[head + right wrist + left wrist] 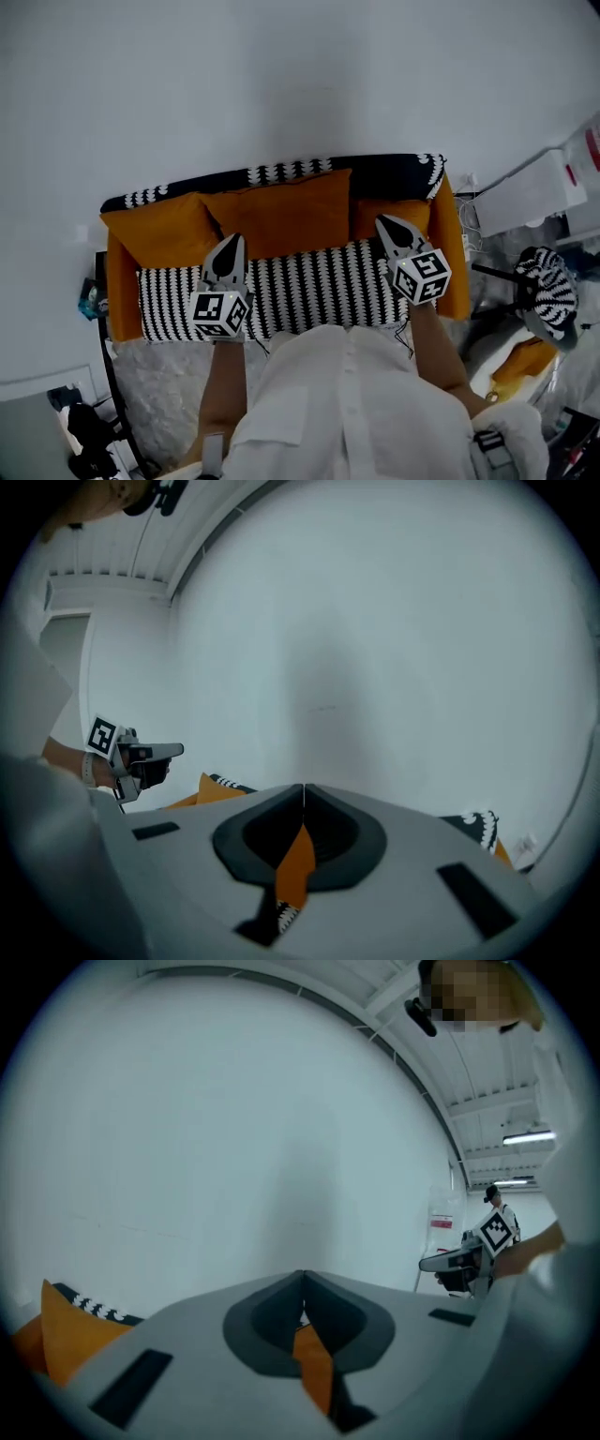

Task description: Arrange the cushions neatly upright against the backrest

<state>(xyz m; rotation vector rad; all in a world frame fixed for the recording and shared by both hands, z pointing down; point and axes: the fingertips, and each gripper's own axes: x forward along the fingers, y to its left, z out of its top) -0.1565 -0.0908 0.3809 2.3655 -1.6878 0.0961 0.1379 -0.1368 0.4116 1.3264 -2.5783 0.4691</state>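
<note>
Orange cushions (277, 220) are seen upright against the sofa backrest (281, 172); left gripper (232, 242) and right gripper (384, 223), closed on nothing, are to be held clear.

Sofa (455, 253) sits w/ its backrest (394, 173) to the wall (281, 75). Three cushions stand in a row vs. the backrest: left cushion (159, 230), middle cushion (281, 214), right cushion (375, 211), side by side. Seat (309, 286) lies in front of them. Left gripper (232, 241) is over the seat's left part, near the left/middle cushion join. Right gripper (384, 223) is over the seat's right end, in front of the right cushion. Person (347, 403) stands before the sofa, centre. Box (530, 192) is right of the sofa; cloth bundle (548, 286) is nearer, also right.
</note>
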